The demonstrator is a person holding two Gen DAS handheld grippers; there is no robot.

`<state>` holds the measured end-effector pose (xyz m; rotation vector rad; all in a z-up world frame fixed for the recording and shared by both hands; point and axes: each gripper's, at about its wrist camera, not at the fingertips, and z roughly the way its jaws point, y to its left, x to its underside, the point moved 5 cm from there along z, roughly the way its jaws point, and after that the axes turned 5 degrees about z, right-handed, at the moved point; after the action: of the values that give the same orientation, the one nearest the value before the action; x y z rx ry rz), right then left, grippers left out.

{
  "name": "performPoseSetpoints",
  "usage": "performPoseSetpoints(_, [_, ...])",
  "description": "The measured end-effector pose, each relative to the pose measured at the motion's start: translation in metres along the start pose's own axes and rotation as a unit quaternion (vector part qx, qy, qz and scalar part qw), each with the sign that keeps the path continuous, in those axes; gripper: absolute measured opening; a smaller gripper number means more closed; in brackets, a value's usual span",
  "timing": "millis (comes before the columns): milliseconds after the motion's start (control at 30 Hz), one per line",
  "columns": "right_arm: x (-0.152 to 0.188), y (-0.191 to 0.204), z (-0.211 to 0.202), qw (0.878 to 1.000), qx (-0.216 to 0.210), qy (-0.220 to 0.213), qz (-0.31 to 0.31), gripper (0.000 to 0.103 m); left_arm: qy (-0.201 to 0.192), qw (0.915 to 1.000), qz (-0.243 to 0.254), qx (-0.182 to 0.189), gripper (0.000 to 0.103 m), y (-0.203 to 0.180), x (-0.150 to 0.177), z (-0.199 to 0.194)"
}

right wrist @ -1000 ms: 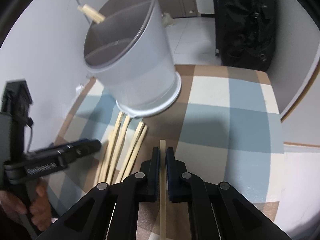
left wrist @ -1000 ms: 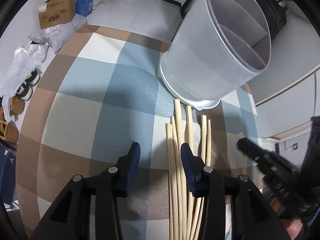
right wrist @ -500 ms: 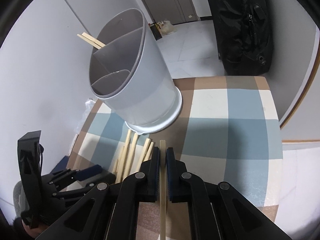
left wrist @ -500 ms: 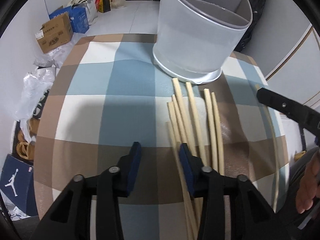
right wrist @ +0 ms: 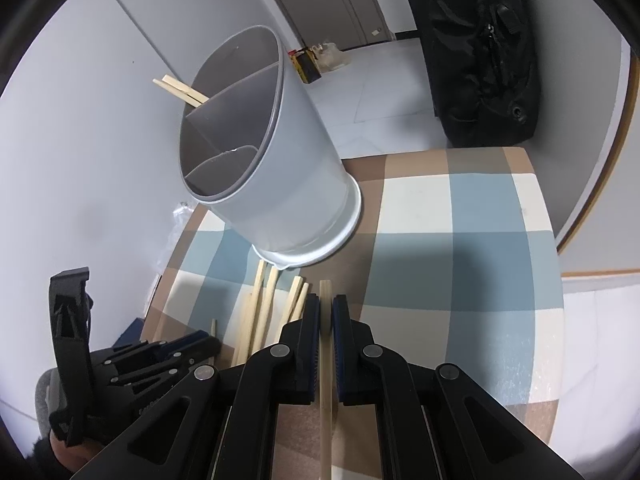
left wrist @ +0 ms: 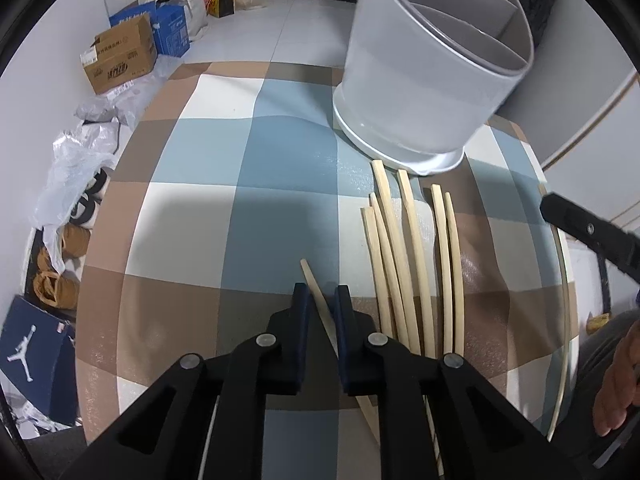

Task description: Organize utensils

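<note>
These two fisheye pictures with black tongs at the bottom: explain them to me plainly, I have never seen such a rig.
No robot here: a person holds one hand-squeezed gripper in each hand, each with a camera looking along its fingers. The left-hand view shows the left gripper closing its fingers on one pale wooden chopstick, which lies slanted between them. The right-hand view shows the right gripper shut on another wooden chopstick. Six loose wooden chopsticks lie on the blue, brown and cream checked tablecloth. Behind them stands a grey round plastic utensil holder with dividers, already holding two chopsticks.
</note>
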<state>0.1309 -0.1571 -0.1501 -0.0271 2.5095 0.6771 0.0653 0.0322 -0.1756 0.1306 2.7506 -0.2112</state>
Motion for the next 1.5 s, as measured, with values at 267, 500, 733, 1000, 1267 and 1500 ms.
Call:
performPoseSetpoints(267, [-0.004,-0.002,-0.007,1.000,-0.005,-0.012,0.006,0.006,-0.007,0.9985,-0.054,0.012,0.000,0.013,-0.015,0.009])
performPoseSetpoints(500, [-0.012,-0.002,-0.027,0.998,-0.019,-0.059,0.010,0.006,-0.065,0.9965,-0.051,0.001,0.000,0.014,-0.024,-0.013])
performPoseSetpoints(733, [-0.026,0.011,-0.065,0.989,-0.048,-0.142,0.002,0.006,-0.141,0.9874,-0.067,0.021,0.000,0.021,-0.033,-0.060])
performPoseSetpoints(1000, [-0.056,0.048,-0.107,0.969,-0.088,-0.228,-0.037,0.006,-0.240,0.9667,-0.069,0.059,0.000,0.016,-0.065,-0.117])
performPoseSetpoints(1267, [-0.090,0.078,-0.118,0.960,-0.102,-0.253,-0.059,0.006,-0.262,0.9617,-0.030,0.076,0.000,0.011,-0.087,-0.130])
performPoseSetpoints(1500, [-0.092,0.075,-0.111,0.963,-0.112,-0.242,-0.046,0.006,-0.245,0.9632,-0.025,0.108,0.000,0.016,-0.082,-0.118])
